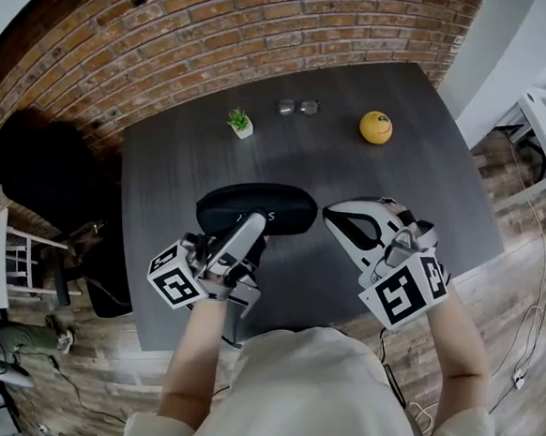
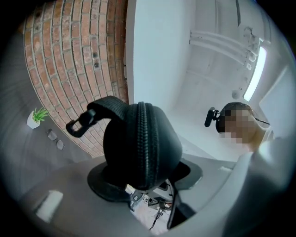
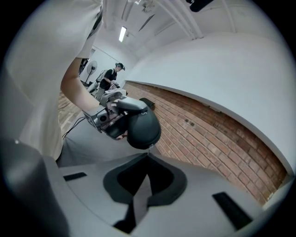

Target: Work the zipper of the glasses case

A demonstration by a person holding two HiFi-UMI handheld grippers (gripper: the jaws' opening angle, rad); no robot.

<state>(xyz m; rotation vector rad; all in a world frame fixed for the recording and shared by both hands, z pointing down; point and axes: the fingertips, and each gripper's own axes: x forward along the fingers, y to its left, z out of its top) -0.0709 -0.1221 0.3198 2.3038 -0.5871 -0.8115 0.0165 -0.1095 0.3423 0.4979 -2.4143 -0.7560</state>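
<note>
Glasses case (image 1: 257, 208), black and zipped, is up off the dark grey desk (image 1: 397, 194), clamped across its middle by the left claw (image 1: 243, 234), zipper (image 2: 144, 139) running over its rounded end. Right claw (image 1: 330, 212) is pinched tight at the case's other end, a small silver zipper pull (image 3: 148, 149) at its tips. Far side of the desk: a little potted plant (image 1: 240, 122) and a yellow ball (image 1: 375, 127). Red brick wall (image 1: 222, 30) behind, wooden floor (image 1: 522, 279) around.
</note>
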